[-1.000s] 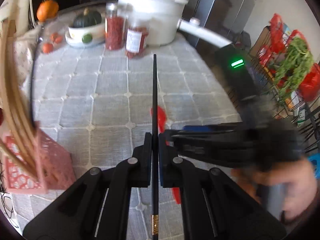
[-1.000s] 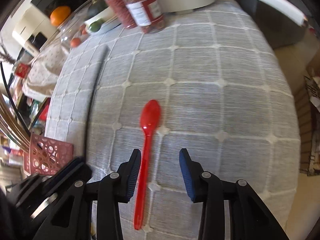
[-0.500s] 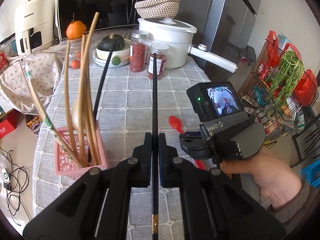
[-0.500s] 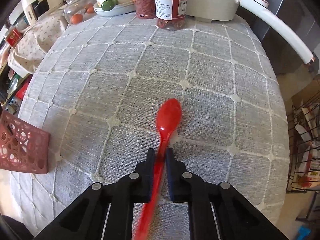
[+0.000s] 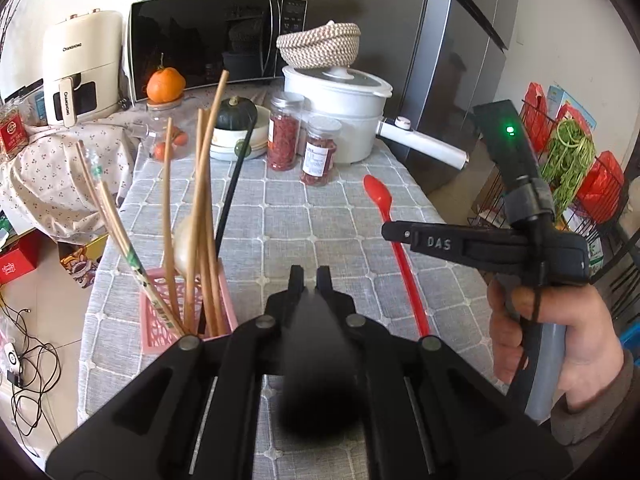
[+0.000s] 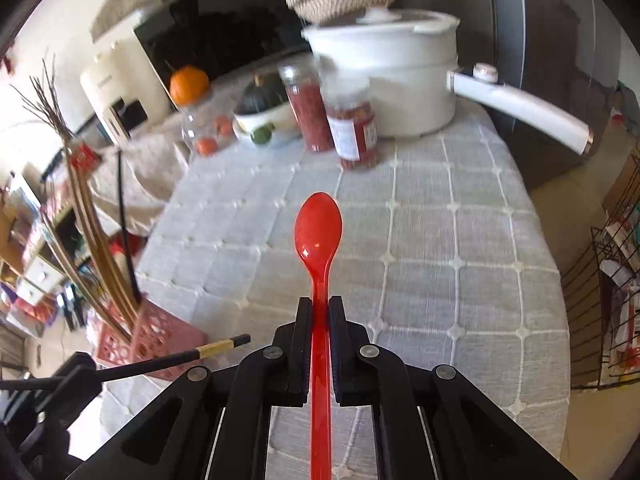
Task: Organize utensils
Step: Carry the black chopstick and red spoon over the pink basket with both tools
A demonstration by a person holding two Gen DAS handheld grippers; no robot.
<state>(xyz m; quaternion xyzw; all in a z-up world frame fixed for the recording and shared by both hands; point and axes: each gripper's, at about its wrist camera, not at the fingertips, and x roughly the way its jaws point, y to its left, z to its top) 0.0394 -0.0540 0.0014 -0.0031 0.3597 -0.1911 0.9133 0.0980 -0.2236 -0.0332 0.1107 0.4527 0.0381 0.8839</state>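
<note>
My right gripper [image 6: 320,308] is shut on the handle of a red plastic spoon [image 6: 318,228] and holds it above the grey checked tablecloth; the spoon [image 5: 400,248] and that gripper [image 5: 404,236] also show in the left wrist view. My left gripper [image 5: 309,276] is shut on a black chopstick, which shows only as a dark blur [image 5: 316,360] pointing back at the camera; its gold-banded end [image 6: 216,347] shows in the right wrist view. A pink basket [image 5: 160,324] at the left holds several wooden utensils and a black chopstick [image 5: 234,184].
At the back of the table stand a white pot with a long handle [image 5: 344,116], two jars of red contents [image 5: 318,150], a bowl with a green squash [image 5: 236,128] and a jar with an orange on top [image 5: 165,86]. A wire rack [image 5: 568,160] stands right of the table.
The right gripper closed on the red spoon and lifted it off the cloth. The left gripper pulled back and up, and its black chopstick has swung from pointing forward to pointing back at the camera.
</note>
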